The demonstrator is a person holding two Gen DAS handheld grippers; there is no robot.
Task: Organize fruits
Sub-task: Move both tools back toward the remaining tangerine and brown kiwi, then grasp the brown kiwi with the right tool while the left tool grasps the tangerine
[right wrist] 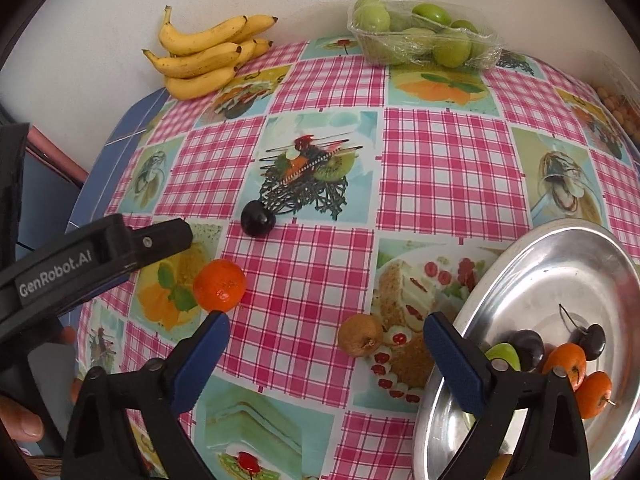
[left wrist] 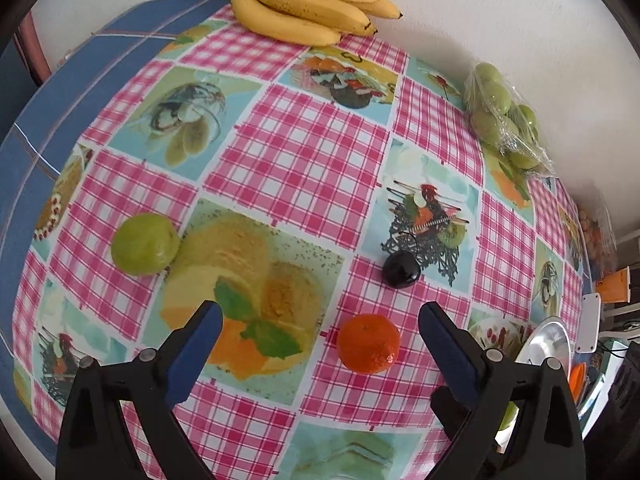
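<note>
An orange mandarin (left wrist: 368,343) lies on the checked tablecloth between the open fingers of my left gripper (left wrist: 320,330), nearer the right finger; it also shows in the right wrist view (right wrist: 219,286). A dark cherry (left wrist: 401,269) (right wrist: 258,218) lies just beyond it. A green fruit (left wrist: 145,243) lies at the left. A brown kiwi-like fruit (right wrist: 360,335) lies between the open fingers of my right gripper (right wrist: 326,338). A metal plate (right wrist: 560,264) at the right holds mandarins, cherries and a green fruit. The left gripper's body (right wrist: 80,258) shows at the left.
A bunch of bananas (left wrist: 304,0) (right wrist: 208,54) lies at the table's back by the wall. A wrapped tray of green fruits (right wrist: 424,36) (left wrist: 500,112) stands at the back right. The table's blue edge (left wrist: 52,112) runs along the left.
</note>
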